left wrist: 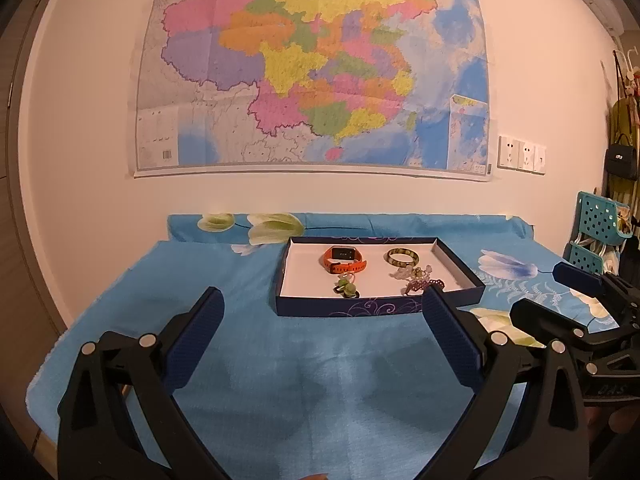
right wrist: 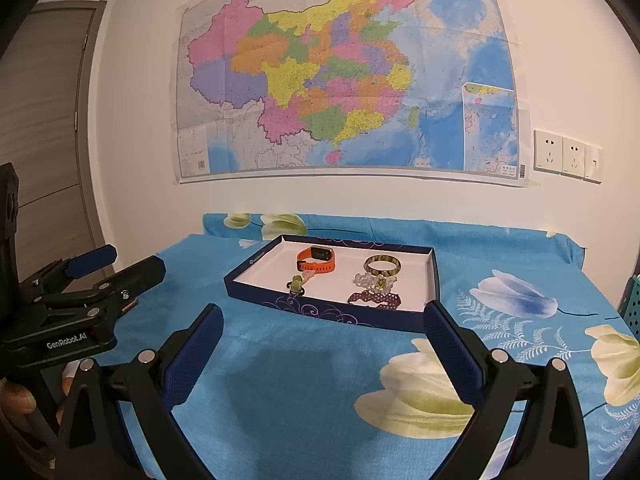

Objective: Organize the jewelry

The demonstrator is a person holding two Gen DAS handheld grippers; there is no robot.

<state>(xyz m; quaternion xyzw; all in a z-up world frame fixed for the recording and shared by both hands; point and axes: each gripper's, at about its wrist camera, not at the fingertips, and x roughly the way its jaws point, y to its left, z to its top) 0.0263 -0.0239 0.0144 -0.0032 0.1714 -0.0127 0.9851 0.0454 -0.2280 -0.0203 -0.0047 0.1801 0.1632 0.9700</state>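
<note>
Both tools, left tool (left wrist: 322,312) and right tool (right wrist: 323,330), hang released near the box (right wrist: 320,307); approach the orange watch (right wrist: 316,261) slowly from above, avoiding the beads (right wrist: 374,298).

We see a tabletop (right wrist: 304,368) draped in a blue floral cloth (right wrist: 516,300), against the wall, a shallow dark-blue tray (right wrist: 336,310) resting on it toward the back

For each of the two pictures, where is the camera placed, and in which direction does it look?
Left wrist: sits on the left tongs, facing the jewelry box and wall map; its own open fingers and the right tongs show.
Right wrist: sits on the right tongs, facing the box from its right; the left tongs show.
Shared: box, orange watch, bangle, blue cloth.
</note>
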